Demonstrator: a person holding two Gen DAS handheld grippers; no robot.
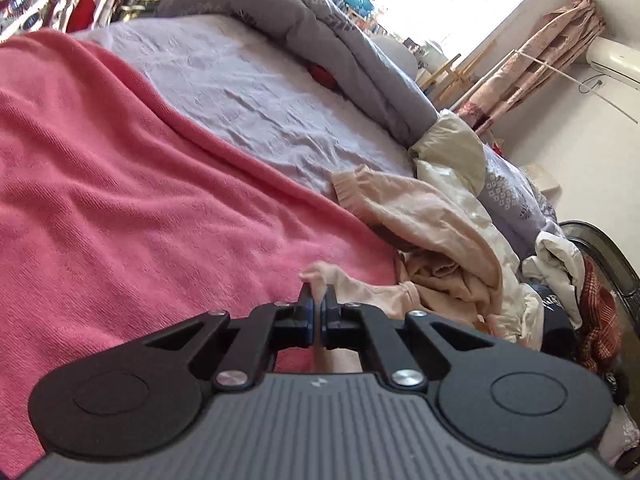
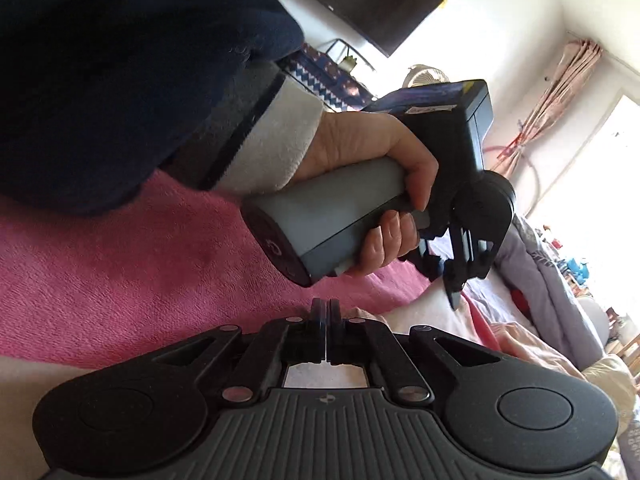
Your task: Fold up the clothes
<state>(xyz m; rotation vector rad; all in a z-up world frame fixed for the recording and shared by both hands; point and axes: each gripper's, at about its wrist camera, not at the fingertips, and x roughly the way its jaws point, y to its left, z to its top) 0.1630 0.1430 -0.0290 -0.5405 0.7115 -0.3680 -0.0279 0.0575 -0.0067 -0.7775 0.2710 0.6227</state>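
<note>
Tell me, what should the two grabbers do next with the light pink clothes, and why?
Probably lift and draw apart a little. The left gripper has its fingers pinched on an edge of the pale pink garment, which lies crumpled beside the pink blanket. The right gripper is shut too; what it holds is unclear.

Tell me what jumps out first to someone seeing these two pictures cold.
The big pink blanket fills the left of the left wrist view, spread over the bed. At its lower edge the left gripper is shut on a fold of the pale peach garment, which trails off into a heap of clothes on the right. In the right wrist view, a hand gripping the grey handle of the other tool fills the middle, above the shut right gripper.
</note>
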